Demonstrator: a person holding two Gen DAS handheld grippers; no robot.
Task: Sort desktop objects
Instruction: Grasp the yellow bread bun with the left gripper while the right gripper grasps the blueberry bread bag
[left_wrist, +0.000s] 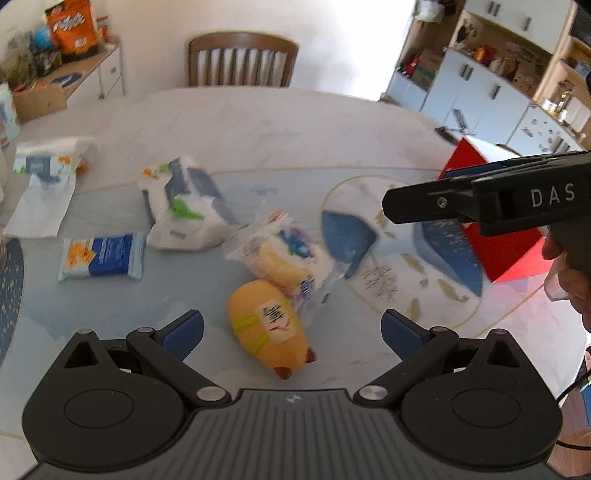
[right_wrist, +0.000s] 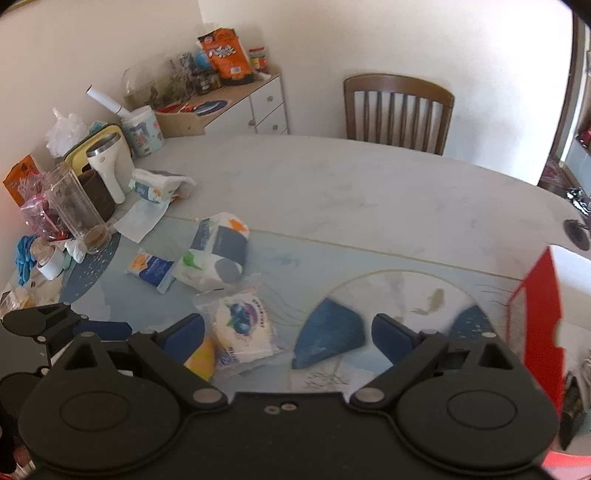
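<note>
Judging by the frames, an approach step: the left tool (left_wrist: 291, 334), jaws apart and empty, hovers over the yellow squishy toy (left_wrist: 269, 326) low in the frame's centre on the tabletop (left_wrist: 295, 129). Next it must lower and close. The right tool (right_wrist: 288, 332) is likewise apart. The red box (right_wrist: 543, 317) stands at right, contents unseen.

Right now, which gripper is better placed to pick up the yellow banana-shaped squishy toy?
Left. The left gripper has open jaws flanking the yellow banana-shaped squishy toy; the right gripper, also open, points past it.
</note>
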